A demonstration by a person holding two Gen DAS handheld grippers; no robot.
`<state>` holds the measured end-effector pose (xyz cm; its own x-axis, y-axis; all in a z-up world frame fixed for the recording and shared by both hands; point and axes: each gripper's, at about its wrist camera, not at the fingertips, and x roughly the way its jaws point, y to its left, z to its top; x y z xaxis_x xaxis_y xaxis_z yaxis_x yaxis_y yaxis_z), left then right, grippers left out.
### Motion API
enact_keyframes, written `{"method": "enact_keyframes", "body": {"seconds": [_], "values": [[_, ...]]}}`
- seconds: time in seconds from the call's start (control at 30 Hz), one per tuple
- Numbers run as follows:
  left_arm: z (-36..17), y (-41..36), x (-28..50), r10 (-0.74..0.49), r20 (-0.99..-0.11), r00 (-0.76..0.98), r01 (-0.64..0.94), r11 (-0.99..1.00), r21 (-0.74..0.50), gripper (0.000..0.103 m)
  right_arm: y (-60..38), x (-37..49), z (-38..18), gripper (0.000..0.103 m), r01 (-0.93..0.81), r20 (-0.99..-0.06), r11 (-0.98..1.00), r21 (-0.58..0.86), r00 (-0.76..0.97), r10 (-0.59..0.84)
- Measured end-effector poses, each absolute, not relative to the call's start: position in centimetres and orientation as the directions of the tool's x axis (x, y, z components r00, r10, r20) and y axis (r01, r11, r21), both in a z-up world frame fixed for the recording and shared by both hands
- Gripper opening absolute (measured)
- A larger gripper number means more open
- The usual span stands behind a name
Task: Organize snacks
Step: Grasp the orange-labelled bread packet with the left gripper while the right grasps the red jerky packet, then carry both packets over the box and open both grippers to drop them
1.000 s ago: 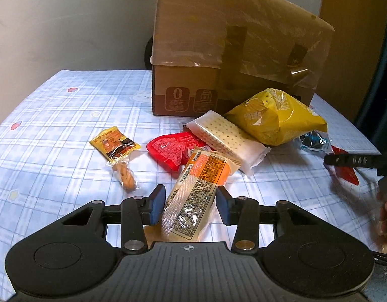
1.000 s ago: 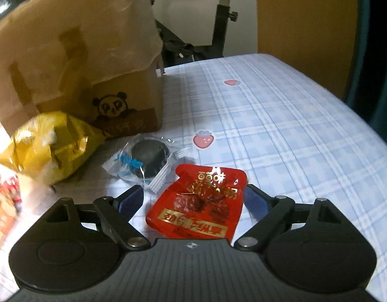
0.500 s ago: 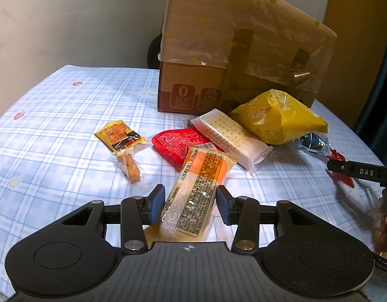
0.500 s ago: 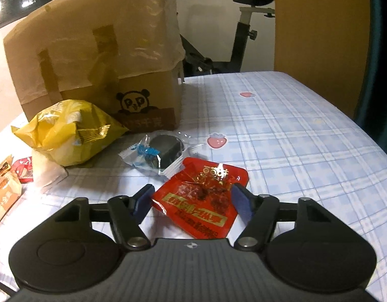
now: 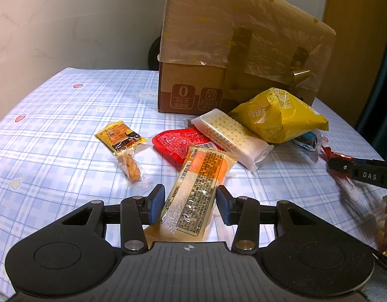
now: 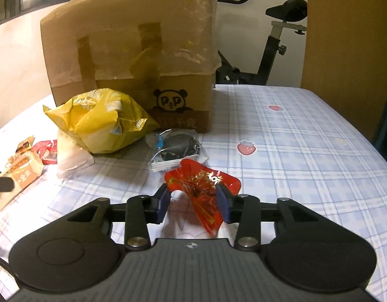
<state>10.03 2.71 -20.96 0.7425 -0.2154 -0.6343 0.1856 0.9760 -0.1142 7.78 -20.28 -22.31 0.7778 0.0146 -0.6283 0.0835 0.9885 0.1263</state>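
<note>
My left gripper (image 5: 189,193) is shut on the near end of a long orange snack pack (image 5: 203,173), whose far end rests on a red pack (image 5: 175,143). My right gripper (image 6: 193,193) has its jaws closing on a red foil pouch (image 6: 203,183); both pads press its sides and it buckles upward between them. In the left wrist view the right gripper's finger (image 5: 364,173) shows at the right edge. A yellow bag (image 5: 276,118), a white cracker pack (image 5: 231,136) and a small twist-snack pack (image 5: 123,146) lie on the blue plaid tablecloth (image 5: 55,125).
A tall taped cardboard box (image 6: 133,50) stands behind the snacks. A dark cookie in a clear wrapper (image 6: 175,146) lies just beyond the red pouch. An exercise bike (image 6: 276,37) stands past the table's far edge. A wooden panel rises at the right.
The right gripper's jaws have closed in from wide apart onto the red pouch, which has gone from lying flat to crumpled and raised. The left gripper and its orange pack look unchanged.
</note>
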Motion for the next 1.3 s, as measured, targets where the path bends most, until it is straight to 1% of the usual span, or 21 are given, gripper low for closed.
{"method": "enact_keyframes", "body": {"seconds": [0.07, 0.1, 0.17, 0.27, 0.6, 0.73, 0.77, 0.8, 1.03, 1.13, 1.3], "values": [[-20.9, 2.8, 10.0, -0.221, -0.633, 0.742, 0.185, 0.975, -0.124, 0.046, -20.7, 7.5, -22.1, 0.032, 0.094, -0.611, 0.984, 0.149, 0.791, 0.017], [-20.9, 2.9, 10.0, -0.226, -0.634, 0.74, 0.188, 0.974, -0.127, 0.045, -20.9, 7.3, -21.9, 0.016, 0.105, -0.607, 0.982, 0.16, 0.795, 0.014], [-20.8, 3.0, 10.0, -0.242, -0.634, 0.734, 0.198, 0.97, -0.14, 0.042, -21.4, 6.8, -21.3, 0.016, 0.125, -0.59, 0.974, 0.187, 0.807, 0.009], [-20.7, 2.8, 9.8, -0.262, -0.633, 0.728, 0.215, 0.965, -0.151, 0.042, -22.5, 6.3, -20.6, 0.01, 0.15, -0.573, 0.957, 0.248, 0.819, 0.02], [-18.6, 2.2, 9.0, -0.28, -0.579, 0.766, 0.253, 0.959, -0.13, 0.042, -24.3, 4.8, -17.8, 0.01, 0.206, -0.526, 0.917, 0.342, 0.85, 0.005], [-16.6, 2.6, 9.0, -0.29, -0.534, 0.794, 0.25, 0.957, -0.148, 0.042, -24.6, 4.7, -16.0, 0.01, 0.194, -0.49, 0.912, 0.363, 0.871, 0.01], [-15.9, 2.7, 9.0, -0.292, -0.523, 0.801, 0.248, 0.957, -0.153, 0.042, -24.6, 4.8, -15.5, 0.009, 0.186, -0.478, 0.912, 0.365, 0.878, 0.013], [-15.3, 2.7, 9.1, -0.292, -0.512, 0.808, 0.247, 0.956, -0.156, 0.042, -24.6, 4.9, -14.9, 0.005, 0.177, -0.466, 0.913, 0.367, 0.884, 0.016], [-10.3, 2.5, 10.7, -0.307, -0.414, 0.857, 0.279, 0.952, -0.128, 0.042, -24.0, 6.8, -10.2, 0.005, 0.079, -0.371, 0.933, 0.352, 0.927, 0.061], [-8.1, 2.2, 11.4, -0.316, -0.372, 0.873, 0.291, 0.949, -0.123, 0.042, -23.8, 7.6, -8.1, 0.005, 0.043, -0.321, 0.927, 0.371, 0.943, 0.085], [-5.1, 1.4, 13.3, -0.325, -0.318, 0.891, 0.307, 0.946, -0.106, 0.042, -23.5, 9.6, -4.7, 0.005, -0.025, -0.251, 0.929, 0.369, 0.96, 0.126]]}}
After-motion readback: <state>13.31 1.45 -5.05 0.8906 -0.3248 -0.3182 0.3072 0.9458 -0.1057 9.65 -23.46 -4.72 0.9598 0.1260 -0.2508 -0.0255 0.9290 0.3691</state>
